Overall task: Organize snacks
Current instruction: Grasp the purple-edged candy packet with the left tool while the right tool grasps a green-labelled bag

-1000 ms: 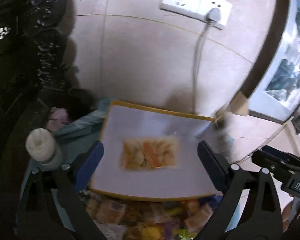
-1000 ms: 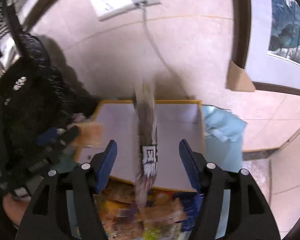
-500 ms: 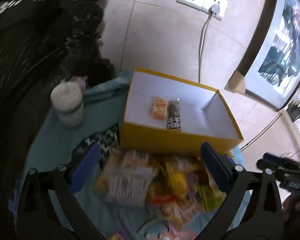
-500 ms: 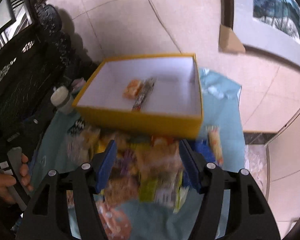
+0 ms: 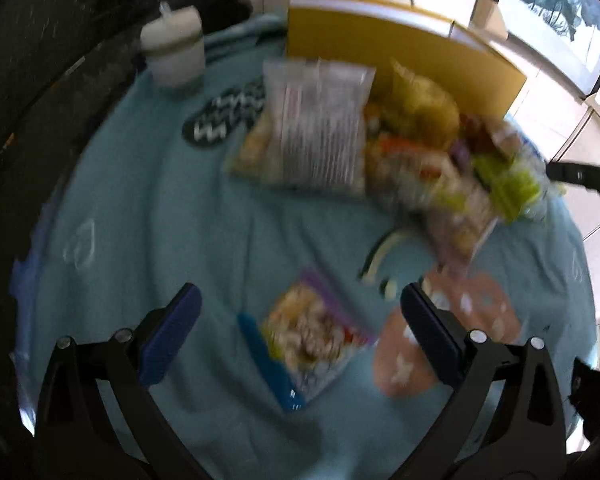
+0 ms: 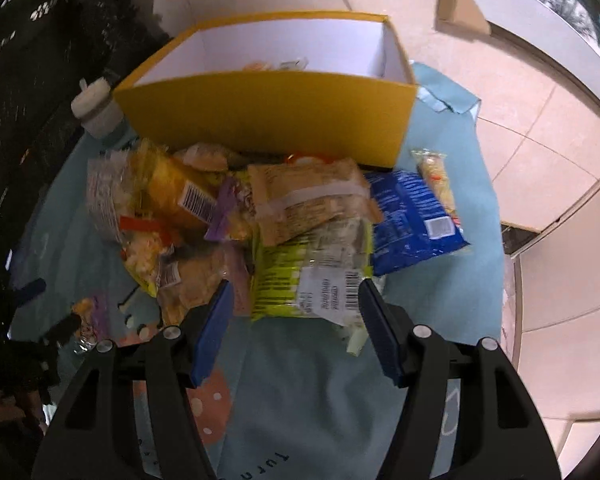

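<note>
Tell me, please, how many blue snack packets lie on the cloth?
1: the blue packet lies right of the snack pile, before the yellow box. Others may be buried.

From my remote station I see a pale blue cloth (image 6: 440, 300) spread over the surface, printed with an orange mushroom motif (image 5: 404, 356). A white lidded cup (image 5: 174, 50) stands at its far left edge, near a black-and-white zigzag item (image 5: 220, 118). Beyond lie beige floor tiles (image 6: 540, 128), a cardboard scrap (image 6: 458, 10) and a framed landscape picture (image 5: 560, 8).
</note>
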A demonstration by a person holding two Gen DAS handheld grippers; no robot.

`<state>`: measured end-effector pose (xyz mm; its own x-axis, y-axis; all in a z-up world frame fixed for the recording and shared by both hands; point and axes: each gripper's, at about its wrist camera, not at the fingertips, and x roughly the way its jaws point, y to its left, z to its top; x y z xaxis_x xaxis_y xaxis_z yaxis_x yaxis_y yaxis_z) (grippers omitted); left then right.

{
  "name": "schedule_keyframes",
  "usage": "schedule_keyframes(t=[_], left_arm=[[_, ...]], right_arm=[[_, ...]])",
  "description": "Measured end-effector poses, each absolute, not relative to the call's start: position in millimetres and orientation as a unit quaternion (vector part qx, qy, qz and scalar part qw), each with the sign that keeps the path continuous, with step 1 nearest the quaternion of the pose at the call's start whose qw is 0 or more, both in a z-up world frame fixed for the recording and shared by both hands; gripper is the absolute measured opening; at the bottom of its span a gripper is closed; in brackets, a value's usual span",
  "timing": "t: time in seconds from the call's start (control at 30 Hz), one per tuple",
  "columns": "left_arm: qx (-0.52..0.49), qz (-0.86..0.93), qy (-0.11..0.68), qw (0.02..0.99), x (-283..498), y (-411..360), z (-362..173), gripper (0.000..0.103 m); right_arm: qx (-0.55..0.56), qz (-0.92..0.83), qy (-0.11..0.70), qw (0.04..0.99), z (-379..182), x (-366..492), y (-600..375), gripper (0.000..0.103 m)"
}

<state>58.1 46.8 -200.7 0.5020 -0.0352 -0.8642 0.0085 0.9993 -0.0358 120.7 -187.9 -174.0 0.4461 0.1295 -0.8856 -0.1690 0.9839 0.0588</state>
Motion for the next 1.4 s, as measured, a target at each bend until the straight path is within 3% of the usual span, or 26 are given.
schedule_keyframes(t=[0.33, 0.6, 0.7, 0.83, 0.9, 0.93, 1.0, 1.1, 1.13, 1.17, 1.27, 1.37, 1.4], left_arm=[[-0.004, 0.002, 0.498, 0.867, 51.3, 44.2, -227.3, 0.101], [-0.006, 0.006, 0.513, 0.858, 45.5, 43.4, -249.6, 0.101], [-0.011, 0.004, 0.509, 0.861, 45.9, 46.5, -244.1, 0.080], [-0.020, -0.010, 0.506, 0.862, 44.2, 50.5, -240.6, 0.063], [-0.036, -0.022, 0.507, 0.861, 43.9, 53.7, -237.8, 0.059], [-0.039, -0.024, 0.507, 0.861, 42.1, 53.8, -236.9, 0.058], [-0.043, -0.029, 0.505, 0.861, 40.9, 55.0, -236.3, 0.057], [-0.046, -0.027, 0.508, 0.860, 41.8, 57.0, -238.8, 0.058], [-0.046, -0.026, 0.506, 0.861, 42.3, 56.8, -238.3, 0.059], [-0.047, -0.027, 0.504, 0.862, 42.3, 56.3, -237.8, 0.059], [-0.029, -0.032, 0.502, 0.864, 42.8, 49.8, -237.6, 0.066], [0.003, -0.036, 0.512, 0.858, 46.0, 38.2, -244.7, 0.082], [0.015, -0.035, 0.514, 0.857, 46.5, 33.7, -245.7, 0.083]], right_arm=[[-0.115, 0.046, 0.520, 0.845, -204.0, 149.1, -157.0, 0.067], [-0.133, 0.016, 0.515, 0.847, -213.6, 157.5, -156.7, 0.080], [-0.127, 0.034, 0.528, 0.839, -218.5, 157.2, -163.6, 0.076], [-0.060, 0.061, 0.536, 0.840, -214.3, 155.9, -186.6, 0.062], [-0.029, 0.066, 0.526, 0.847, -206.3, 151.2, -199.8, 0.036], [-0.017, 0.068, 0.529, 0.846, -203.8, 151.4, -205.4, 0.011], [0.005, 0.072, 0.540, 0.839, -203.7, 152.2, -216.4, 0.009], [0.022, 0.083, 0.537, 0.839, -201.1, 152.1, -226.2, 0.018], [0.020, 0.082, 0.535, 0.841, -200.0, 151.0, -226.8, 0.041], [0.018, 0.084, 0.532, 0.842, -199.2, 150.8, -226.1, 0.057], [-0.021, 0.071, 0.538, 0.840, -206.8, 150.5, -215.3, 0.059], [-0.062, 0.052, 0.534, 0.841, -218.7, 155.7, -190.2, 0.074], [-0.071, 0.052, 0.535, 0.840, -220.3, 156.4, -185.2, 0.074]])
